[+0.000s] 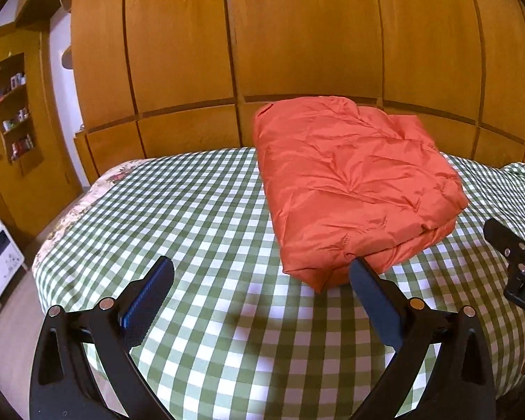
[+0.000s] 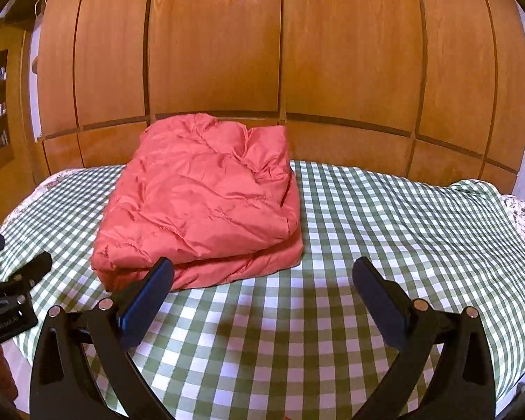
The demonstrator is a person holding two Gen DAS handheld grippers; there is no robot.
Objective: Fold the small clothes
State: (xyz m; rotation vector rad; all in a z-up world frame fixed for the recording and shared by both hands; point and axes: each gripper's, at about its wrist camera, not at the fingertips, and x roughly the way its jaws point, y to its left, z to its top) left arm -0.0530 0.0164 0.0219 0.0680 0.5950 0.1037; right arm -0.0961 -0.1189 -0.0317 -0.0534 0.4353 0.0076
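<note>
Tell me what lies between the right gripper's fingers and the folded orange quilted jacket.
Only bare green-checked tablecloth, seen in the right wrist view; the open right gripper holds nothing, just short of the folded orange quilted jacket.

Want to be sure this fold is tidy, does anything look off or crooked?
Slightly: the orange jacket lies folded on the checked cloth, but its top layer is rumpled and skewed over the bottom one. Nothing spilled or damaged.

Both wrist cameras sit low over the near edge of the checked cloth (image 1: 210,217), looking forward between their own fingers (image 1: 147,301) toward the wooden panel wall (image 1: 297,35). The left view stands left of the orange jacket (image 1: 350,182), the right view right of it. Both share the cloth, jacket and wall.
</note>
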